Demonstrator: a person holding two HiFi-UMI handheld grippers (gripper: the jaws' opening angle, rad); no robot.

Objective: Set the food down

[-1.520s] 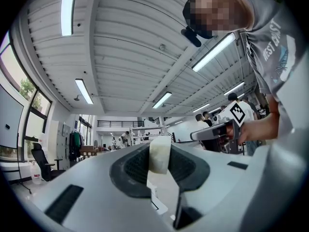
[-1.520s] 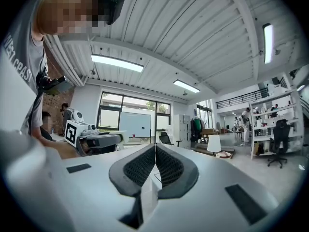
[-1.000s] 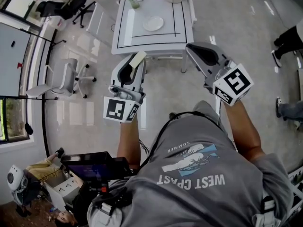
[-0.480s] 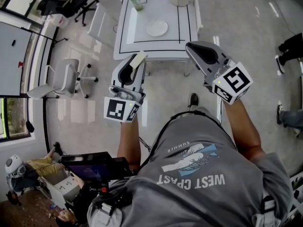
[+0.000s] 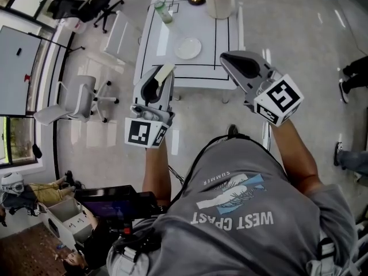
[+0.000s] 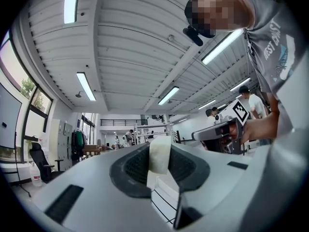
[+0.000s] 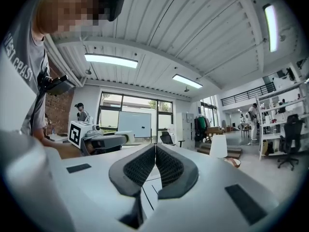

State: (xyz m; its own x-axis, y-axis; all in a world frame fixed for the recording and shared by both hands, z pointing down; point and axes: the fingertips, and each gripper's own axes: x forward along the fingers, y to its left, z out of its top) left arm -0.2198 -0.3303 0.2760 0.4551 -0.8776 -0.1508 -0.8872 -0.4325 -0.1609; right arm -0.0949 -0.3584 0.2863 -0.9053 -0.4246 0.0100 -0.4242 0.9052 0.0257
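**A:** What's the room like?

**B:** I see a white table (image 5: 213,68) with a black line round its top, standing on a glossy pale floor (image 5: 299,39). A plate (image 5: 188,48) lies on it. A bottle (image 5: 163,11) and a bucket (image 5: 219,0) stand at its far edge. Left of it there's a white chair (image 5: 77,96), and a black chair (image 5: 77,7) farther back.

**A:** And the food?

**B:** The food (image 6: 160,154) is a pale slice pinched between the left gripper's (image 5: 159,75) jaws. It's held in the air by the table's near edge. The right gripper (image 5: 225,57) has its jaws pressed together with nothing between them.

**A:** Do the views differ?

**B:** Only the head view shows the tabletop. The gripper views look upward and show a ribbed ceiling (image 6: 125,47) with strip lights. The right gripper view adds a whiteboard (image 7: 136,123).
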